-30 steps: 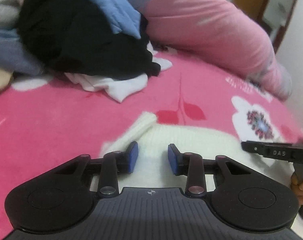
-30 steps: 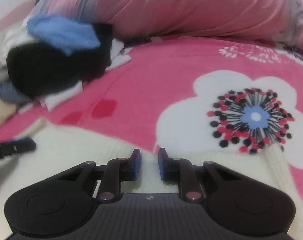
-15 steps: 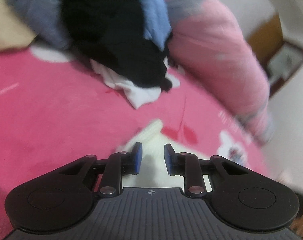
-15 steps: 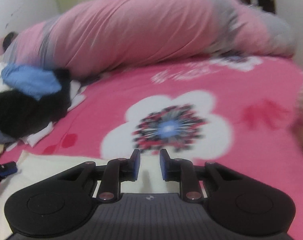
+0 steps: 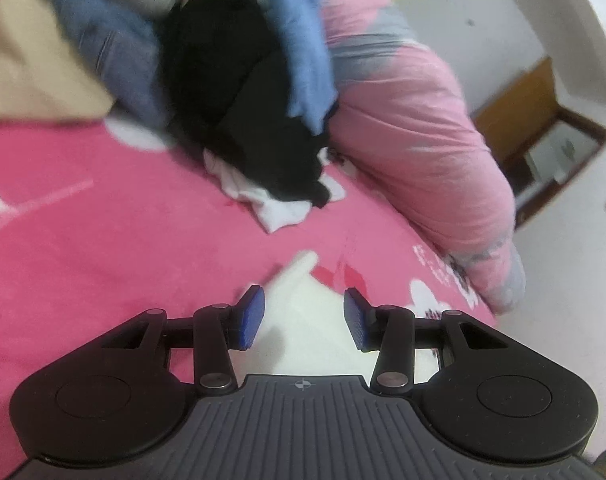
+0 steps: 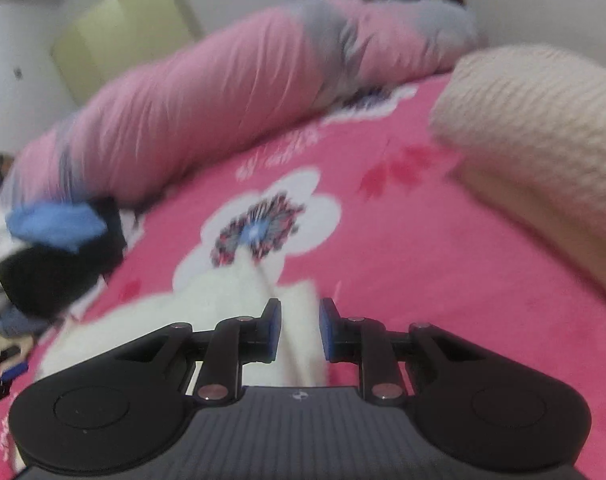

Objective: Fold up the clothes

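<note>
Your left claw (image 5: 303, 318) is opening, its pads clear of the cream-white garment (image 5: 303, 320) lying soft on the pink bed (image 5: 103, 240). Your right claw (image 6: 299, 330) clenches a raised fold of that blurred garment (image 6: 223, 292).

1. Blanket (image 6: 443, 280): bright pink, white flower print.
2. Duvet (image 5: 415, 128): pale pink, grey patches.
3. Sweater (image 6: 239, 292): cream-white.
4. Clothes pile (image 5: 231, 92): black, blue, white.
5. Gripper pads (image 5: 252, 316): blue.

Pink flowered blanket (image 5: 103, 220), rolled pink quilt (image 6: 175, 104), wooden cabinet (image 5: 519, 108), white wall (image 5: 483, 20)
</note>
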Tool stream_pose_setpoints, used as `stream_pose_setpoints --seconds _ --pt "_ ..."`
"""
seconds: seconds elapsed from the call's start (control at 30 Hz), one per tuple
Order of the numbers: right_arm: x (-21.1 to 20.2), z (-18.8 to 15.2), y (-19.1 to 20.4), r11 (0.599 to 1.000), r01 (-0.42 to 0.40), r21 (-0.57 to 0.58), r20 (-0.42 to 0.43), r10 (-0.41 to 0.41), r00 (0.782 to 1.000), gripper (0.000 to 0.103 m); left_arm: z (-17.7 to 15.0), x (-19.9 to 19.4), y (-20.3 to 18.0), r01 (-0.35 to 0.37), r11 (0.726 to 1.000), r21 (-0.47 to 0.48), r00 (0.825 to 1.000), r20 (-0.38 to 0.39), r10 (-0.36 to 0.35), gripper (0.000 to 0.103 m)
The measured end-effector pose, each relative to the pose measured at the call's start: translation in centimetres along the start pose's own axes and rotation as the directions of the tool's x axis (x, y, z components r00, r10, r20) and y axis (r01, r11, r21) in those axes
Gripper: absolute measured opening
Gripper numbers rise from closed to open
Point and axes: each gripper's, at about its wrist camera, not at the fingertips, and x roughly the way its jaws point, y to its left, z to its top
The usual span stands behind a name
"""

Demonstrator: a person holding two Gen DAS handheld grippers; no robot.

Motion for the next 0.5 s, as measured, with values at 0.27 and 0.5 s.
stream_pose_setpoints --seconds 0.27,0.5 --pt "-5.0 -3.2 -0.5 0.998 -0.065 0.0 0.003 0.065 0.998 0.051 -4.1 -5.4 -1.5 0.011 0.993 0.116 0.998 -0.068 -0.003 0.066" --pt "-4.6 -6.7 -1.5 0.993 -0.112 0.038 -0.084 0.115 0.99 0.04 -7.3 -7.4 0.3 -0.002 0.999 0.049 0.995 -0.103 0.007 0.068"
